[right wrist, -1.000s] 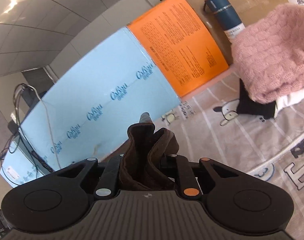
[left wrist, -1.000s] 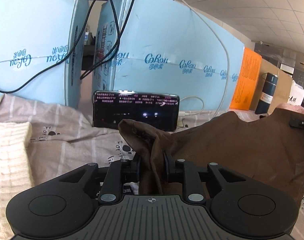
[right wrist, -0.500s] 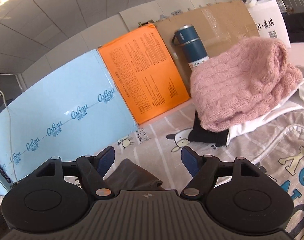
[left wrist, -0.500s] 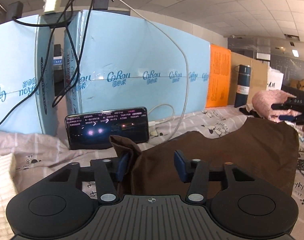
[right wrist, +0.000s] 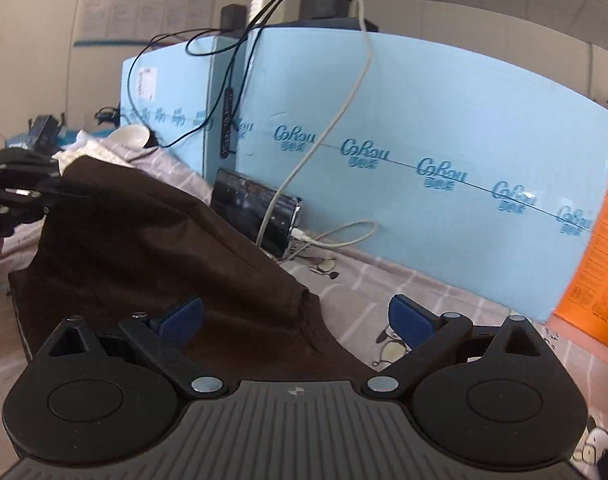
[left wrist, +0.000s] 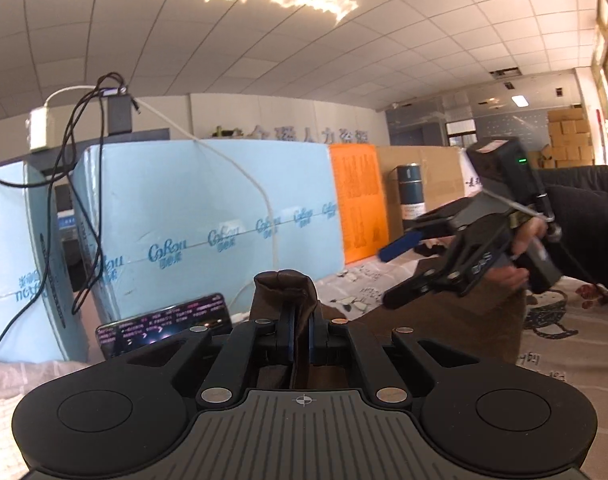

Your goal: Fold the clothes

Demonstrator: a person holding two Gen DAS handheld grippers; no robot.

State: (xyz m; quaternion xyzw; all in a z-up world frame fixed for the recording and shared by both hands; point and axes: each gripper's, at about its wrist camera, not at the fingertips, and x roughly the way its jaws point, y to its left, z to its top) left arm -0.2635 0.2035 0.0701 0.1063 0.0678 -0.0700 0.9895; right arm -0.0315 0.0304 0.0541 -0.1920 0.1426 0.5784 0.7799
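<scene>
Brown garment (right wrist: 143, 248) lies draped over a striped, cartoon-printed sheet (right wrist: 384, 284), one bunched corner clamped between the closed jaws of the left gripper (left wrist: 299, 332) and lifted off the sheet. The right gripper (right wrist: 295, 320), held in a hand (left wrist: 520, 248), hovers over the cloth's other end with jaws wide apart, gripping nothing. A phone (right wrist: 255, 212) leans against blue foam boards (right wrist: 424, 120) behind.

Each matte black plastic gripper, left (left wrist: 299, 334) and right (right wrist: 295, 322), shows blue finger pads (right wrist: 181, 316), silver screws and ribbed grey housing, while the person wears a black sleeve (left wrist: 584, 232).
</scene>
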